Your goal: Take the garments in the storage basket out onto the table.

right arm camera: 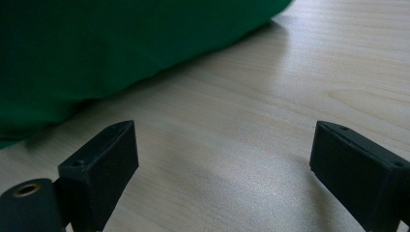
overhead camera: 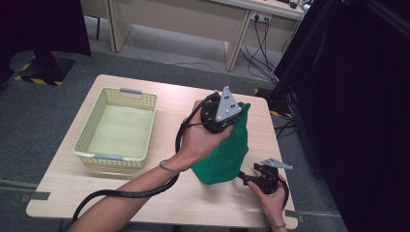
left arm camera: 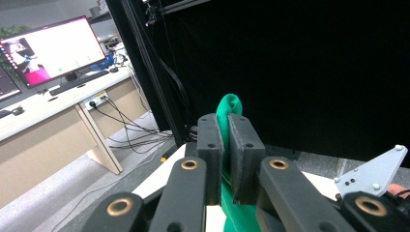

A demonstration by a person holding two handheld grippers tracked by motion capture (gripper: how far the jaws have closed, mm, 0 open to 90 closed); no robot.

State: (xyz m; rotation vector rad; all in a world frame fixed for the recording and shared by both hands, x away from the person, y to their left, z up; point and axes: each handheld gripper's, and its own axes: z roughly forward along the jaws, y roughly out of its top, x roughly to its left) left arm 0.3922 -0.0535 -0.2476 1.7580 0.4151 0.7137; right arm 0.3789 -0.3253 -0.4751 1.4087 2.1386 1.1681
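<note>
My left gripper (left arm camera: 226, 145) is clenched on the top fold of the green cloth (overhead camera: 226, 147), which hangs onto the table (overhead camera: 159, 198) at about four o'clock from the basket (overhead camera: 117, 126). My right gripper (right arm camera: 220, 174) rests spread wide, at five o'clock of the cloth.

On one pale wooden table (overhead camera: 145, 198): one green cloth (overhead camera: 225, 154), one pale yellow perforated plastic basket (overhead camera: 118, 126) and two black two-jaw grippers, the left gripper (overhead camera: 227, 118) and the right gripper (overhead camera: 251, 178), each topped by one grey three-cornered plate.
</note>
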